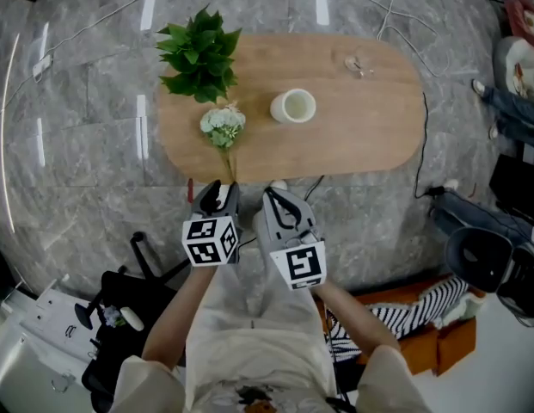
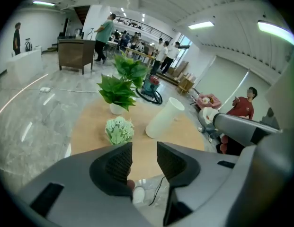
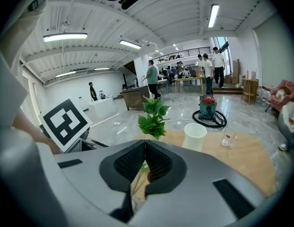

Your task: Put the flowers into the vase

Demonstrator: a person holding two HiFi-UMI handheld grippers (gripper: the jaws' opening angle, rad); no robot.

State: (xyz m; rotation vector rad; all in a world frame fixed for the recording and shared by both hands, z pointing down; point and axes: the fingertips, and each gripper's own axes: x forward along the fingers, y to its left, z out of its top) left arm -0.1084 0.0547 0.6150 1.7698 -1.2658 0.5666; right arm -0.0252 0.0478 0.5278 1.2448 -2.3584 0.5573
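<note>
- A potted plant (image 1: 200, 56) stands at the far edge of the desk (image 1: 370, 119), well beyond the left tongs (image 1: 217, 194).
- The left tongs are released with nothing between them, short of the desk's near edge.
- The pale-green flowers (image 1: 222, 126) lie on the desk straight ahead of the left tongs.
- The right tongs (image 1: 279, 198) are clenched and empty, just beside the left.
- The white vase (image 1: 293, 107) stands upright ahead of the right tongs.
</note>
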